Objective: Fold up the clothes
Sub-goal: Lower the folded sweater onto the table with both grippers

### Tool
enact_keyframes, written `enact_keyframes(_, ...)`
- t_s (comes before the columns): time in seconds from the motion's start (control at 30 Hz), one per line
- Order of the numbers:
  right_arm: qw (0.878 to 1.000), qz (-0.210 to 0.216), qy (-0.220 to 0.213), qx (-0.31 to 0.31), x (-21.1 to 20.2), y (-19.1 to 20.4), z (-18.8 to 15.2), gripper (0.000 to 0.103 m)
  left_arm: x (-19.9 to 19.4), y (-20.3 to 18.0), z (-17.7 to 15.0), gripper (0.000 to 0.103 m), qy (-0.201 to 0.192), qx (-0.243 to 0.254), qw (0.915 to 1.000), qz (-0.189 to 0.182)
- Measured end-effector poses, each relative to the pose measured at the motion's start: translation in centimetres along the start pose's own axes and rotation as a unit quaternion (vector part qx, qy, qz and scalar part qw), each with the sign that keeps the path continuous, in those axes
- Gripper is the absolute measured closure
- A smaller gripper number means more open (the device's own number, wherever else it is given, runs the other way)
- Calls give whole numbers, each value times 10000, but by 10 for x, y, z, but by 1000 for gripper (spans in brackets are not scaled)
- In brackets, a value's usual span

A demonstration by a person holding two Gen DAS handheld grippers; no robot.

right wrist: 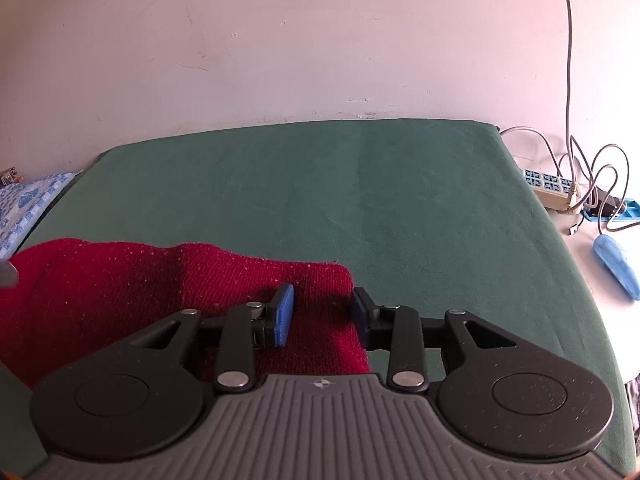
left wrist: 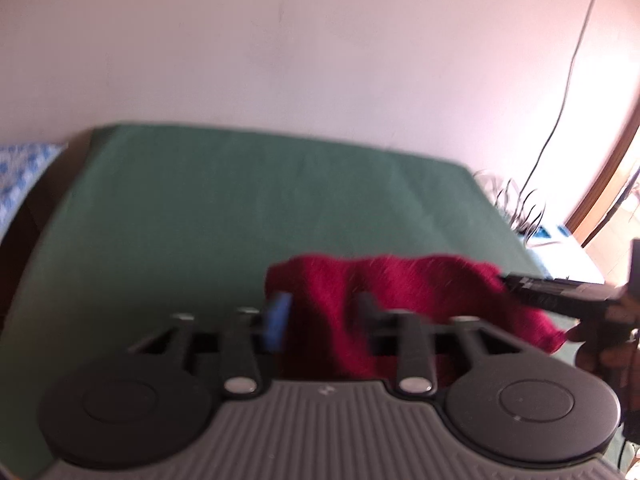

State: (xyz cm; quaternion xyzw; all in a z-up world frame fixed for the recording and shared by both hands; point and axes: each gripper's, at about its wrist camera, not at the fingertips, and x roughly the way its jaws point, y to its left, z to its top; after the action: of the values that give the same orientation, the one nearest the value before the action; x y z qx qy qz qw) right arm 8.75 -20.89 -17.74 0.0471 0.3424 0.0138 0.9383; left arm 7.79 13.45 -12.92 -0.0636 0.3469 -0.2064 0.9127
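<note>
Right wrist view showed a pale scuffed wall (right wrist: 280, 40) behind a worktop under a green cloth (right wrist: 320, 184). Red knit garment (right wrist: 160, 280) lay bunched on the near left part of that cloth, its right edge running between the fingers of the right tool (right wrist: 322, 312). Jaws stood apart, blue pad on the knit side, black finger just off the garment's edge over the green; no squeeze visible. White surface at right carried a power strip (right wrist: 548, 188), looped cables (right wrist: 592, 168) and a blue oblong object (right wrist: 618, 266). Patterned blue-white fabric (right wrist: 24, 208) sat at far left. Left wrist view was blurred: left tool (left wrist: 320, 320) had jaws apart with the garment's fabric between them, not pinched. Right tool entered at the right edge beside the garment.
</note>
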Motion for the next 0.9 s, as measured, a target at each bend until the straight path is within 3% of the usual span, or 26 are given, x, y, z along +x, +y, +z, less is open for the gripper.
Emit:
enact_keyframes(0.03,10000,13,2,33,-5,3,0,67,0,-3,3,62,-3,16,10000,-44)
enact_keyframes(0.1,9999,6,25,167,-1,4,2,67,2,-3,2,94,128,-23,9996,-252)
enact_keyframes(0.17,9997,21,26,261,-3,3,1,66,13,3,-5,94,330,-205,9986,-370)
enact_keyframes(0.27,9997,4,-77,212,-11,5,0,67,19,6,-15,94,349,-283,9990,-79)
enact_keyframes(0.33,9996,-21,-251,159,-21,6,-1,67,7,1,-15,79,149,-120,9998,-78)
enact_keyframes(0.37,9993,-26,-346,132,-27,6,-2,67,0,-2,-16,67,47,-36,10000,-72)
enact_keyframes(0.43,9992,72,-385,120,-36,7,-5,69,-10,-1,-15,59,-158,150,9997,94)
enact_keyframes(0.5,9991,197,-362,42,-44,11,-9,70,-11,4,-16,37,-212,152,9994,236)
enact_keyframes(0.53,9992,211,-311,-95,-46,16,-13,70,-6,8,-18,37,-141,92,9992,355)
enact_keyframes(0.57,9991,225,-260,-233,-47,21,-16,71,3,13,-18,47,-14,27,9991,427)
enact_keyframes(0.6,9989,232,-207,-360,-48,25,-20,71,9,17,-20,74,168,-44,9991,394)
enact_keyframes(0.63,9989,183,-130,-414,-46,26,-24,71,15,18,-23,85,322,-110,9990,289)
enact_keyframes(0.67,9988,133,-54,-467,-45,28,-28,71,20,19,-26,87,455,-164,9986,196)
enact_keyframes(0.77,9982,84,151,-581,-40,30,-42,68,17,11,-35,90,304,45,9991,306)
enact_keyframes(0.9,9960,-22,-27,-892,-36,36,-55,67,28,6,-50,90,394,525,9955,681)
